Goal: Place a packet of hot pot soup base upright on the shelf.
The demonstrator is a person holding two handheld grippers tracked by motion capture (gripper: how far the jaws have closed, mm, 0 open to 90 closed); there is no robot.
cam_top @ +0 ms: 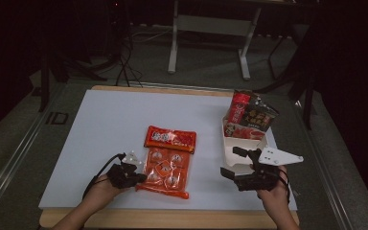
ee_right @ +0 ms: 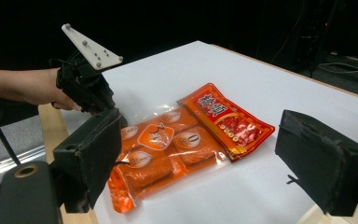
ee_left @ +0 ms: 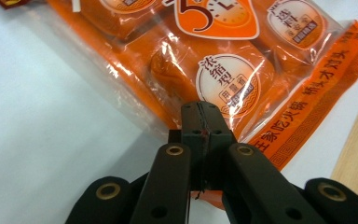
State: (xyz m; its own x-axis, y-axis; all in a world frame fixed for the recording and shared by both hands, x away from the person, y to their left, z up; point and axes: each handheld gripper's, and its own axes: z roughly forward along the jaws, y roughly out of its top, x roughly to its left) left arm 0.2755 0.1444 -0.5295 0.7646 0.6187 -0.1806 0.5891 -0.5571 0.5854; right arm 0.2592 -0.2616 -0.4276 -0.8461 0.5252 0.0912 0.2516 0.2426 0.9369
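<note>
Item: orange packet (cam_top: 166, 171), frame centre; my left gripper (cam_top: 136, 178) clamps its edge. Right gripper (cam_top: 235, 164) agape. Next: lift toward box (cam_top: 242, 143).

You are working in a darkened lab or recording studio, not a home. Your wooden-edged table with its white sheet top (cam_top: 105, 129) stands alone on a grey carpeted floor (cam_top: 206, 62), with black curtains (cam_top: 350, 96) shutting in the sides. Loose black cables (cam_top: 124, 67) trail across the floor behind it, and a white metal-framed desk stand (cam_top: 211, 28) sits further back in the gloom.
</note>
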